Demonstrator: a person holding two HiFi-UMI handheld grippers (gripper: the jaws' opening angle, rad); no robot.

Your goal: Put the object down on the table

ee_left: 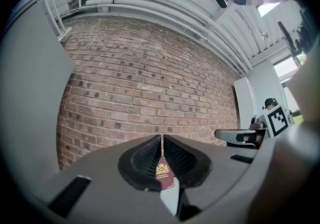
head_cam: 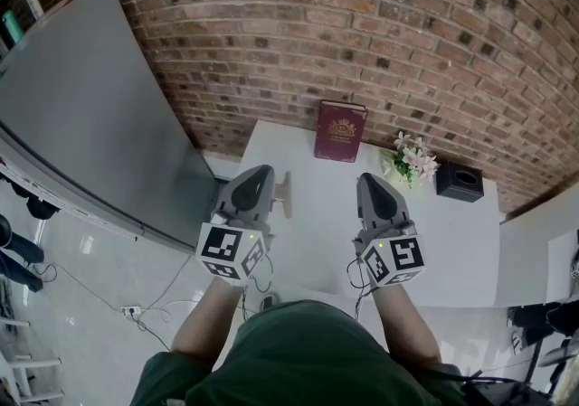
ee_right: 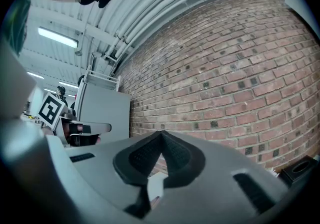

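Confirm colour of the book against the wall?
The book is dark red with a gold emblem; head view shows it best.

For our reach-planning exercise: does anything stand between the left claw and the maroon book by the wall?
Nothing visible does. Bare white table lies between the left claw and the book. A wooden piece sits just right of the claw, off that line.

A brick wall [head_cam: 362,24] fills twelve o'clock. White flowers [head_cam: 409,160] sit near one o'clock, a black box [head_cam: 460,182] just beside them toward two (an opening in its top). A grey panel [head_cam: 81,115] stands at ten o'clock.
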